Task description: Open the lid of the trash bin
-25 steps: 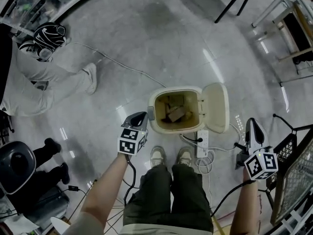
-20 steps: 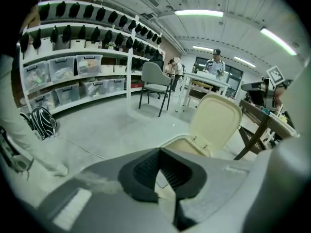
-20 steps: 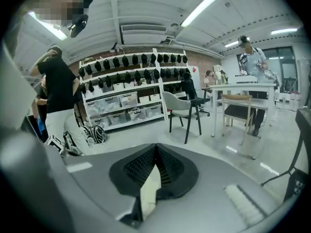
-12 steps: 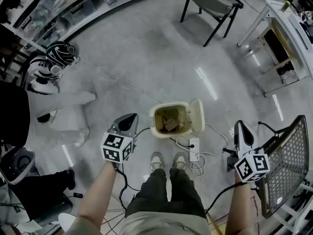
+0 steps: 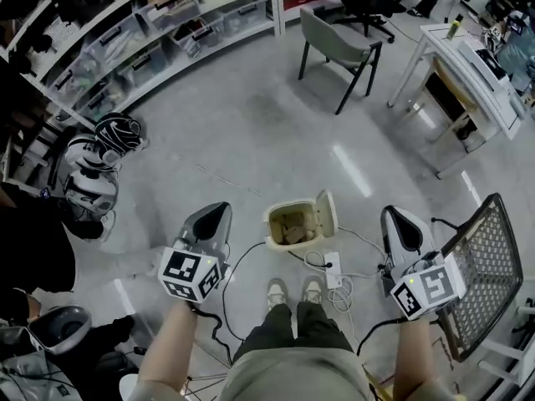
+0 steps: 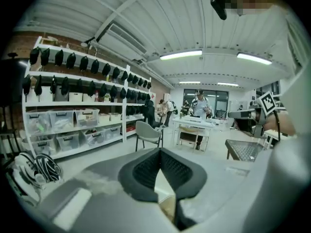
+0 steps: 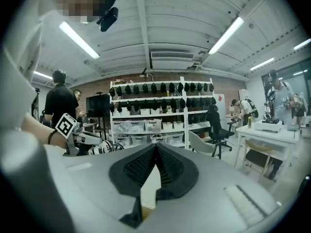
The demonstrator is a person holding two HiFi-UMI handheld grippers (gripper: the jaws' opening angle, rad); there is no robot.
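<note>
In the head view I see the trash bin (image 5: 291, 225) on the floor (image 5: 251, 132), just ahead of my operator's shoes (image 5: 275, 291). Its lid (image 5: 326, 210) is already swung up on the right side, and brownish scraps show inside. The left gripper (image 5: 221, 211) hangs to the bin's left and the right gripper (image 5: 394, 216) to its right; neither touches it. A power strip (image 5: 333, 267) lies just beside the bin, near the shoes.

In the left gripper view, the left gripper (image 6: 159, 150) has its jaws clenched tip to tip with nothing between them. They point across the room at a grey chair (image 6: 147, 132) and the storage shelving (image 6: 73, 125).

In the right gripper view, the right gripper (image 7: 156, 145) is clenched too and empty, aimed at shelving with a chair before it.
</note>
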